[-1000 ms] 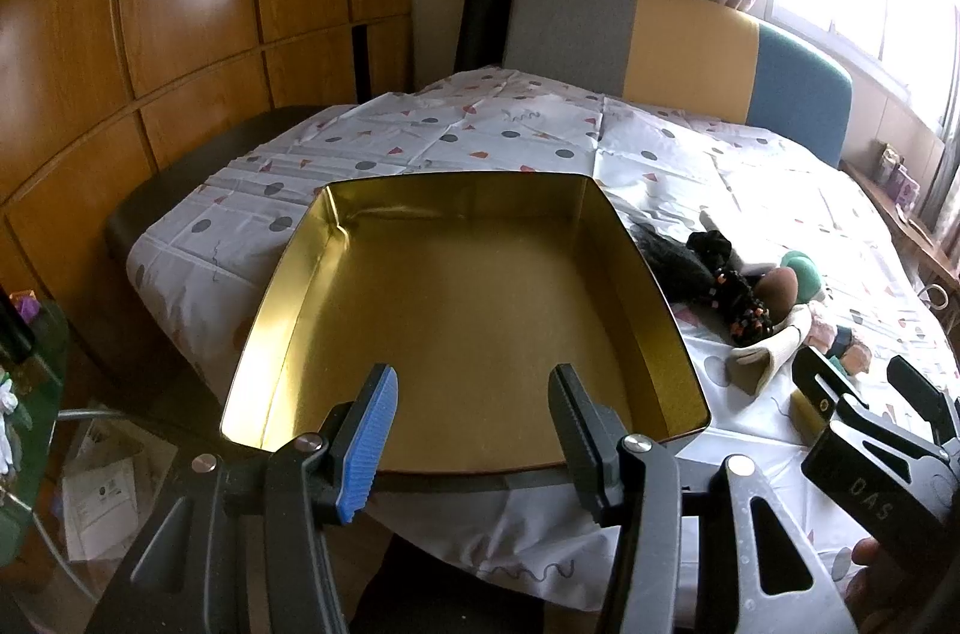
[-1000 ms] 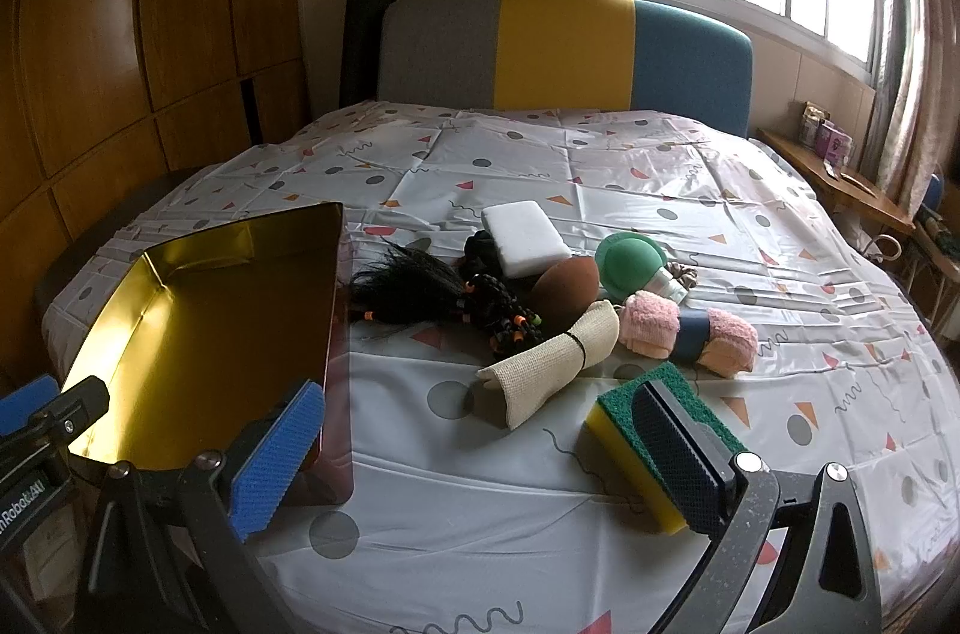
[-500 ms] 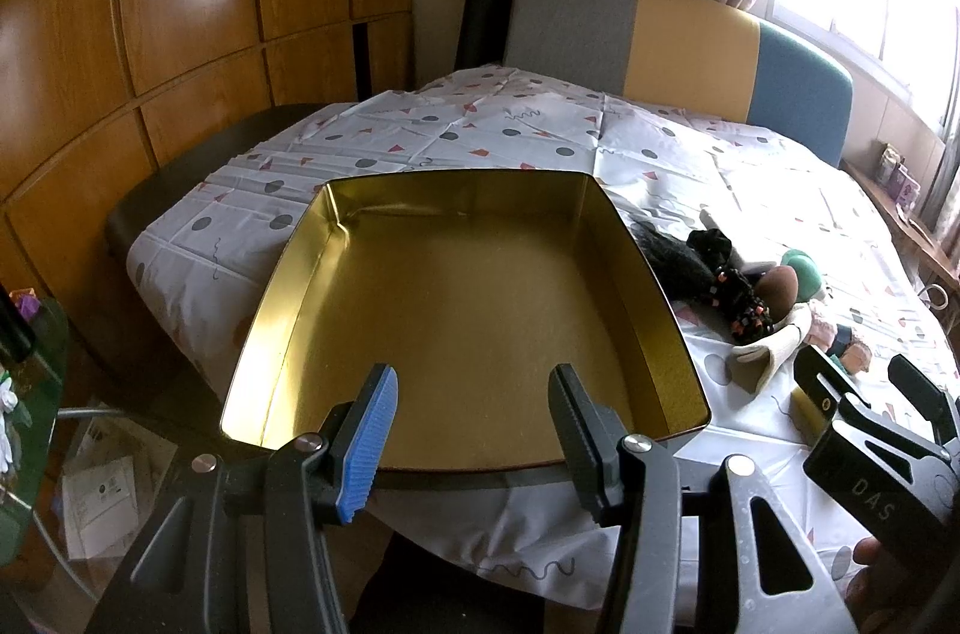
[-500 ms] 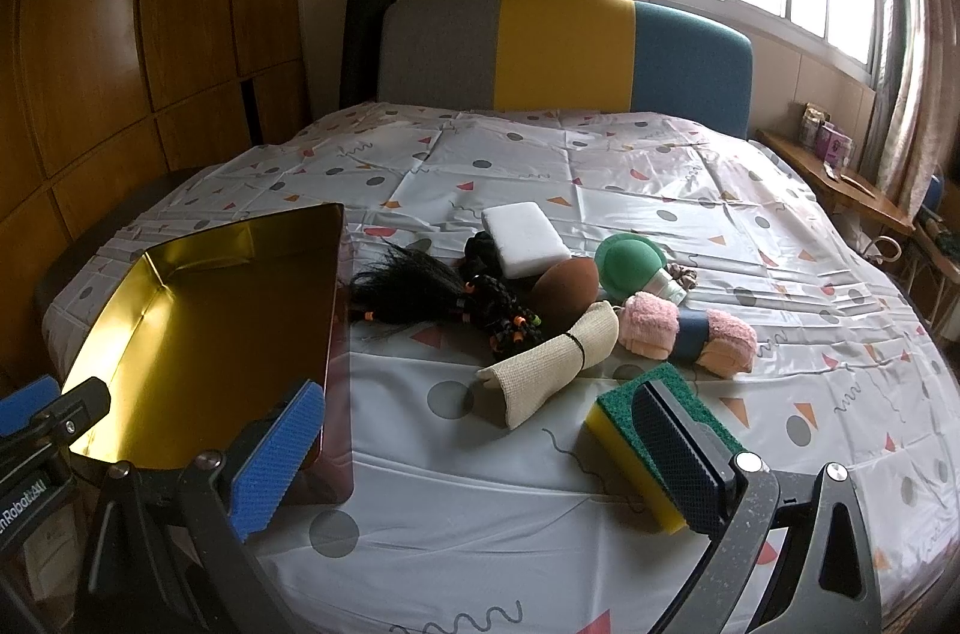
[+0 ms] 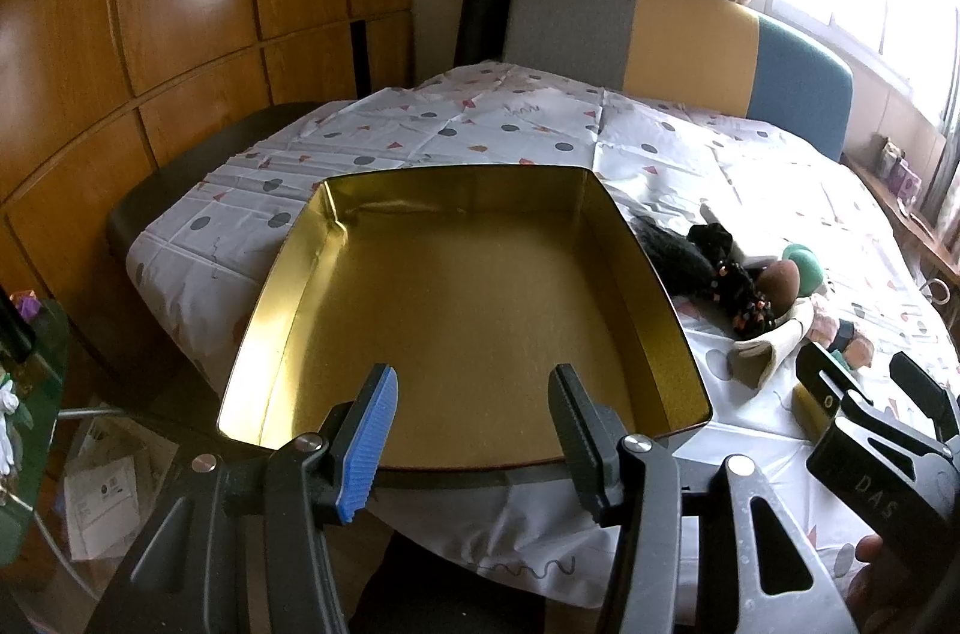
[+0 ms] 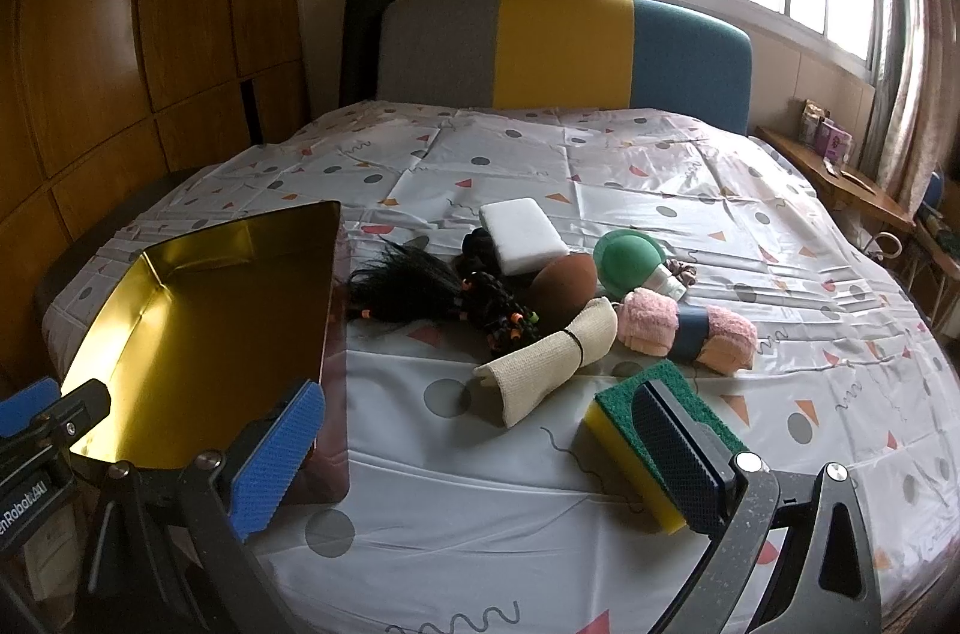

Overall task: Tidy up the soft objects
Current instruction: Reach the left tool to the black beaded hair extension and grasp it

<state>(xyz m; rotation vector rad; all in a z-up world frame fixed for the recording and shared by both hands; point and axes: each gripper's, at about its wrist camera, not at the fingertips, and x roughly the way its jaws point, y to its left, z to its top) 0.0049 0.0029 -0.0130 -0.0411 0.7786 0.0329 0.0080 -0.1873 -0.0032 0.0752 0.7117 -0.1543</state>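
Two claws hang open and empty over the near edge of the bed [image 6: 600, 166]: we see the left claw [image 5: 474, 421] just above the gold tin tray [image 5: 636, 274], the right claw [image 6: 480, 439] beside it. Ahead of the right claw lie the soft things, well apart from its fingers: a rolled beige cloth [image 6: 549, 361], black hair piece [image 6: 414, 289], white sponge [image 6: 522, 235], pink towel roll [image 6: 690, 328]; the green-and-yellow scouring sponge [image 6: 624, 430] sits just behind its dark finger.
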